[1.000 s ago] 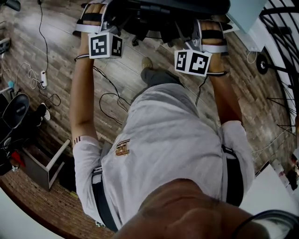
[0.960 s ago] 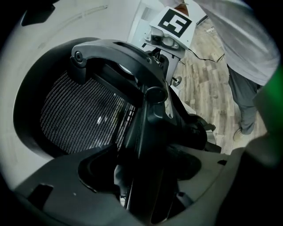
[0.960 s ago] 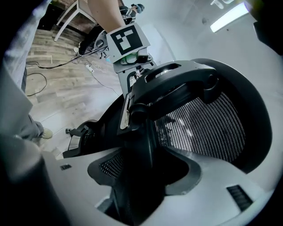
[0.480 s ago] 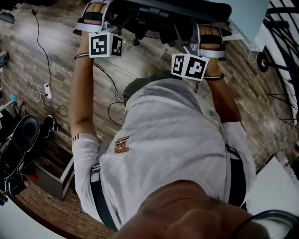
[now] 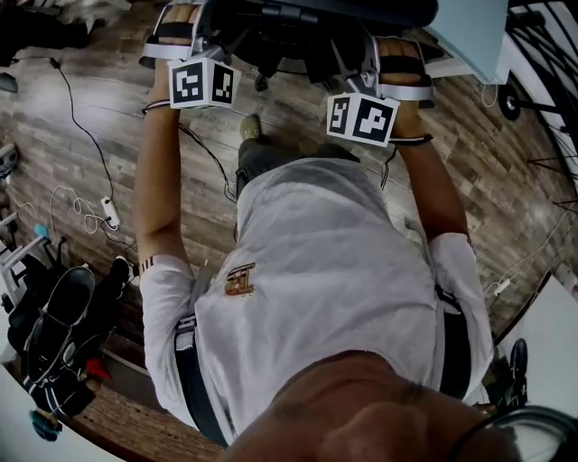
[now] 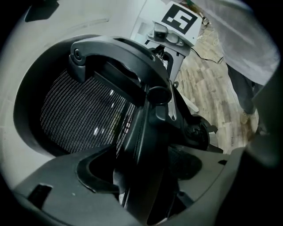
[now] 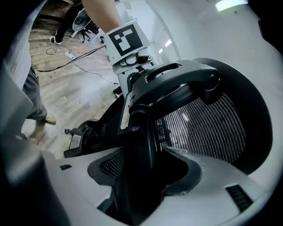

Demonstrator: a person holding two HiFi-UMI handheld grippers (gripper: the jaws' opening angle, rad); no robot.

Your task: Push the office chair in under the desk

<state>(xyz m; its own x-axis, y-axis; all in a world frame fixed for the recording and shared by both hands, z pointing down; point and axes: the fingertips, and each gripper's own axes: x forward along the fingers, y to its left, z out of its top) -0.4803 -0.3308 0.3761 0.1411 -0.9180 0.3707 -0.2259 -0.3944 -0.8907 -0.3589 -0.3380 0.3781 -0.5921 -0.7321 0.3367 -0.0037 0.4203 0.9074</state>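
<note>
The black office chair [image 5: 298, 27] stands at the top of the head view, its top partly under the pale desk [image 5: 470, 27]. My left gripper [image 5: 194, 36] and right gripper [image 5: 384, 54] are both at the chair's back, arms stretched forward. In the left gripper view my left gripper [image 6: 141, 185] is shut on the dark back frame [image 6: 146, 132], with the mesh back [image 6: 79, 114] to its left. My right gripper [image 7: 137, 181] is shut on the same frame [image 7: 141, 145]; the mesh [image 7: 208, 128] lies to its right. The fingertips are hidden behind the frame.
Wood-plank floor with loose cables and a power strip [image 5: 110, 212] at the left. Dark shoes and bags [image 5: 54, 334] sit at the lower left. A thin black wire frame [image 5: 546, 90] stands at the right. The person's foot [image 5: 250, 126] is just behind the chair.
The person has stepped forward: the floor, cables and dark bags slid down and back in the head view. Both grippers stayed clamped on the chair, which went forward with them toward the desk.
</note>
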